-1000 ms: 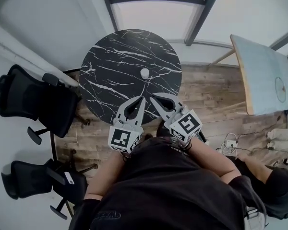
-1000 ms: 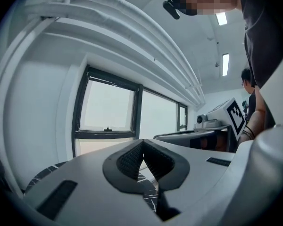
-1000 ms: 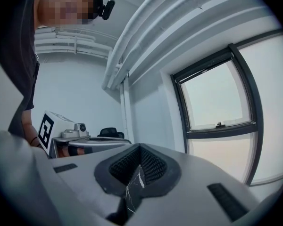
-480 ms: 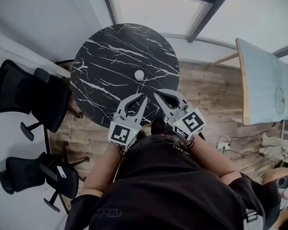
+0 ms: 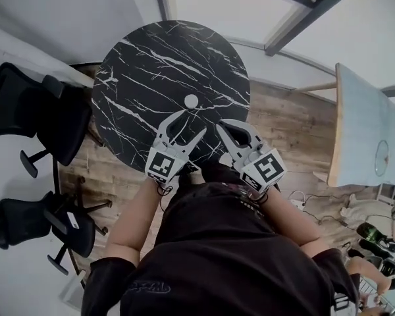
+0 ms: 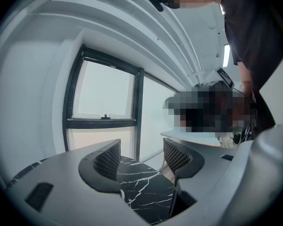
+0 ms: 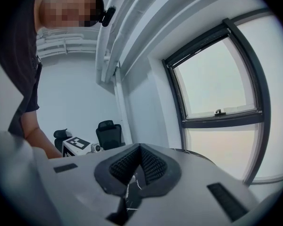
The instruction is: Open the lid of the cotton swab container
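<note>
Two grippers over the counter [image 5: 158, 64]: left gripper [image 5: 189, 122] jaws just opening, empty, near the cotton swab container [image 5: 191, 101]; right gripper [image 5: 224, 125] jaws closed.

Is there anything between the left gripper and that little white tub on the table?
No. The head view shows only bare table between the tub and the left gripper, whose empty jaws have just been opening.

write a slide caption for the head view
Empty jaws just opening, the left gripper points at the white container on the black marble table; right gripper shut.
</note>
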The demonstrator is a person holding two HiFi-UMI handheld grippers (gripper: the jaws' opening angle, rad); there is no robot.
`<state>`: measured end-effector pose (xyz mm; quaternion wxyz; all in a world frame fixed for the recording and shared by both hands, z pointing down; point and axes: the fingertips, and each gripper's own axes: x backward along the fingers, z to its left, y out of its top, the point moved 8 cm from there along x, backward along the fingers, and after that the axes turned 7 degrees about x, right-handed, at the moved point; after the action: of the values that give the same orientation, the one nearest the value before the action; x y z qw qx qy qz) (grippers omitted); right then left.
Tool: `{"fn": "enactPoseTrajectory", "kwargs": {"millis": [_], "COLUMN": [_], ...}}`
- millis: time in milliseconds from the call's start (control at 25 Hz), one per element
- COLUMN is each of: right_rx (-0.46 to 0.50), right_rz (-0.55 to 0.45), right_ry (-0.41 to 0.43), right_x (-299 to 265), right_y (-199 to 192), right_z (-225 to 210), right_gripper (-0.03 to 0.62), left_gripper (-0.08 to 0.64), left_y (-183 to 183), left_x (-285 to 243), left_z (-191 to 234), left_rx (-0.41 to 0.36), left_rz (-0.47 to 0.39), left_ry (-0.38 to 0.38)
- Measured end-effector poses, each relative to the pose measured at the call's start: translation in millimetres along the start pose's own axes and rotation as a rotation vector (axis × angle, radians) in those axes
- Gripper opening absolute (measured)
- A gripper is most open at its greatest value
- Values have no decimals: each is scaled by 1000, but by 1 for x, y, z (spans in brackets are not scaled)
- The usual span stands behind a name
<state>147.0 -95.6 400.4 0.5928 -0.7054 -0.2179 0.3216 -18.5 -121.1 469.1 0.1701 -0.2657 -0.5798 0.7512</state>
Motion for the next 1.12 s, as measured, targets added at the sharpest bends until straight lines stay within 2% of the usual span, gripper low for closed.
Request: {"fn": "enactPoseTrajectory", "kwargs": {"millis": [160,680,1120], "right_rx": [-4,6,-30], "right_rz": [8,44,85], "right_ry": [25,82,85], "right_x": [-4,-25,-25], "right_y": [-3,-16,-32], "right_z": [-17,-57,-78], "right_gripper": [20,20,20], "left_gripper": [334,339,341], "left_y": [-19,-95,-156], "left_x": [-18,-65,-99], "left_z": [15,60,92], "left_rx": [0,-21,26], "left_rz": [40,181,338], "left_ry": [10,93,124]}}
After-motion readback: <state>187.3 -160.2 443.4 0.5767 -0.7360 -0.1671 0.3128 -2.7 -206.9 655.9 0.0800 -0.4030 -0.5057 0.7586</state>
